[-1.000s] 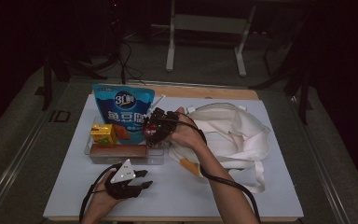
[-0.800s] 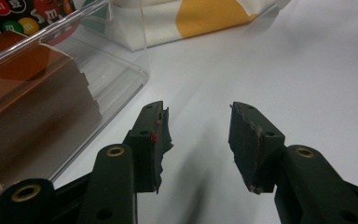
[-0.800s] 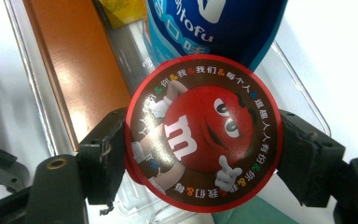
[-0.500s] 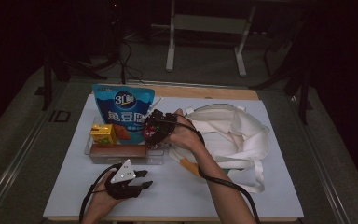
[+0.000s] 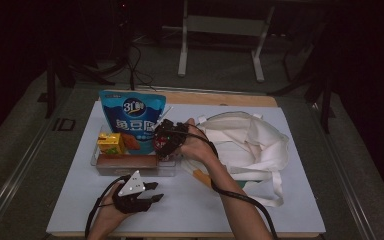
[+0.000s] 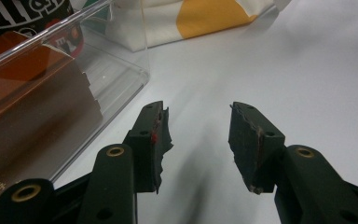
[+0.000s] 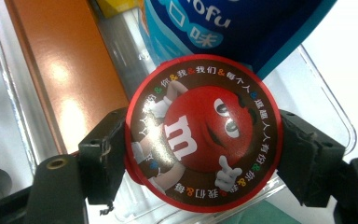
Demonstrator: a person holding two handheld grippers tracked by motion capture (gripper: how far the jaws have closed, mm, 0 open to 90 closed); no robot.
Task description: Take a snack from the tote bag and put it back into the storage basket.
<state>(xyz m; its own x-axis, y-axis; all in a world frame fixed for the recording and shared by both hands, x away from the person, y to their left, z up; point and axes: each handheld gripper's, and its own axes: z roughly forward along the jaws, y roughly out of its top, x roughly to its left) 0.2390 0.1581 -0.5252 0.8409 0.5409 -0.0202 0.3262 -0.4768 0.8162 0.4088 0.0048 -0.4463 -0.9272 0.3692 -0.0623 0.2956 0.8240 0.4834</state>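
Candy tub: the round M&M's tub (image 7: 204, 133) is clamped by its sides in the right gripper (image 5: 166, 141), over the 3 o'clock end of the clear tray (image 5: 96, 161).
Tray: holds a brown box (image 5: 126, 161), a yellow carton (image 5: 110, 143) and a blue pouch (image 5: 130, 116) standing at 12 o'clock.
Left gripper (image 5: 147, 192): jaws spread and empty, on bare white table (image 5: 190, 210) at 6 o'clock of the tray.
Open room: the table's 6 o'clock strip; a cream bag (image 5: 250, 145) crowds 3 o'clock.
Room: dark, probably frame legs behind.

white tote bag (image 5: 250, 145), metal frame (image 5: 220, 30)
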